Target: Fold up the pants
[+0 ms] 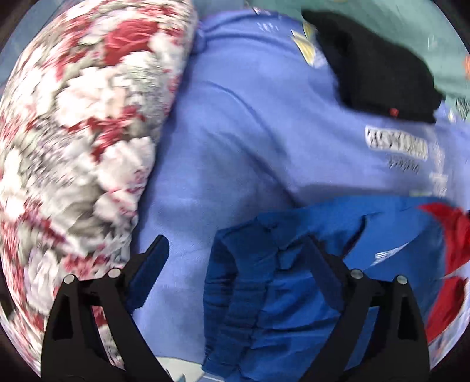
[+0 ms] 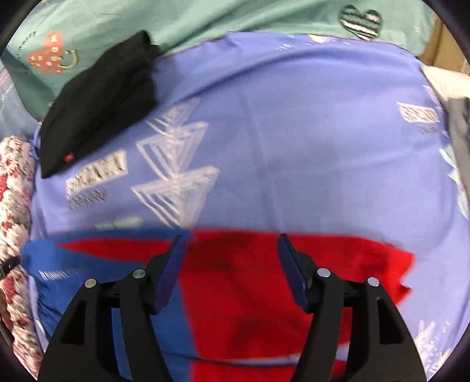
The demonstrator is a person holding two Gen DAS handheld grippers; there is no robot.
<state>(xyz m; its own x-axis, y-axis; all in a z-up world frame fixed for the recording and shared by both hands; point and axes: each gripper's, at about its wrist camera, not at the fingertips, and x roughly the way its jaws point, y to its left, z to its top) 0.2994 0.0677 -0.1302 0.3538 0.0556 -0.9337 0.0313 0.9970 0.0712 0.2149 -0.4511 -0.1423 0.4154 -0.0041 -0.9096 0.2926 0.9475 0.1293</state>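
Both tools stand with their jaws spread and nothing pinched. The left gripper [image 1: 235, 252] hangs over the bunched blue end of the pants [image 1: 282, 282], one finger on the bare sheet side, the other lost behind the gathered cloth. The right gripper [image 2: 230, 252] hovers over the red half of the pants [image 2: 264, 282], its fingers straddling a flat stretch near the far edge. The garment lies on the lavender printed bedsheet [image 2: 293, 147] at its near side, running crosswise in front of the person, blue end toward the floral quilt [image 1: 73, 132] on the left, red end to the right; which end is the waist I cannot tell, given the blur. To my eye the next grab wants each jaw to bite the far edge through all layers, at matching spots on either end, then carry evenly so the fold lands square. A folded black garment [image 2: 100, 105] sits well apart, up by the green sheet [image 2: 205, 17].
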